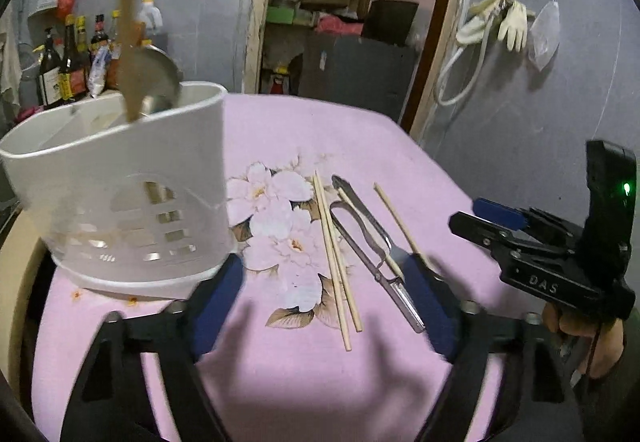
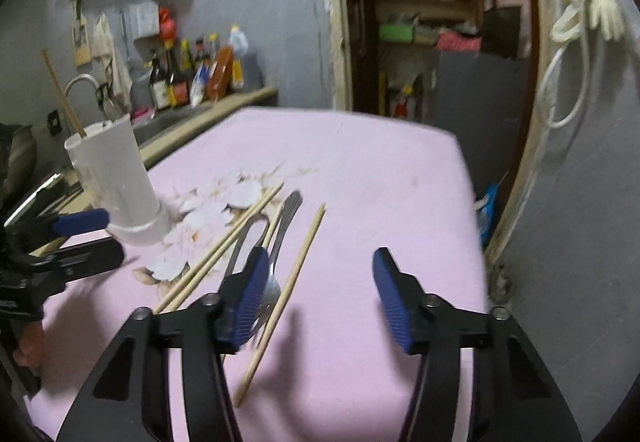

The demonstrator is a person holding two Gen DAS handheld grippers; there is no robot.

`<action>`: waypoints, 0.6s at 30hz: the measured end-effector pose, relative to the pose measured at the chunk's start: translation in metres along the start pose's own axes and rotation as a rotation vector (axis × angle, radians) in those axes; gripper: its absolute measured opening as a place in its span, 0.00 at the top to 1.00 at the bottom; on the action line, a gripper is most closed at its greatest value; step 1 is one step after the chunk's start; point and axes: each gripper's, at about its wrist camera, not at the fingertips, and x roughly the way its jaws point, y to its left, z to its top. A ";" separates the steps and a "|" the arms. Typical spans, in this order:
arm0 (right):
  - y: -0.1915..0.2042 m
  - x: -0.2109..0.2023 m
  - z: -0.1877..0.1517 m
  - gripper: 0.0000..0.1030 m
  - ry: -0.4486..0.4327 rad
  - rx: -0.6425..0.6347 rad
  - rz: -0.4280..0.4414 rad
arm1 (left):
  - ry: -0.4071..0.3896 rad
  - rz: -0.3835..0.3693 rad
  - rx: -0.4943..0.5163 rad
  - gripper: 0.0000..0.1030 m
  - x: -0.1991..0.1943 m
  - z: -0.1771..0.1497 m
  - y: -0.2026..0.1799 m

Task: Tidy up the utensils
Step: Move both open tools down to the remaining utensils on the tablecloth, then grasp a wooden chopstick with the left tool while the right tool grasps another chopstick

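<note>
A white utensil holder stands on the pink floral cloth at the left; a wooden stick and a metal ladle stick out of it. It also shows in the right wrist view. Loose on the cloth lie a pair of chopsticks, a metal peeler, a fork and a single chopstick. My left gripper is open and empty, just in front of the holder and the chopsticks. My right gripper is open and empty above the single chopstick; it shows at the right of the left wrist view.
Bottles stand on a counter behind the holder, beside a sink tap. A doorway with shelves is behind the table. Gloves and a hose hang on the right wall. The table's right edge drops off near the door frame.
</note>
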 end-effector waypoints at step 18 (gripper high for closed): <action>-0.008 0.061 0.020 0.79 0.215 -0.011 0.037 | 0.221 0.027 0.004 0.78 0.078 0.025 0.010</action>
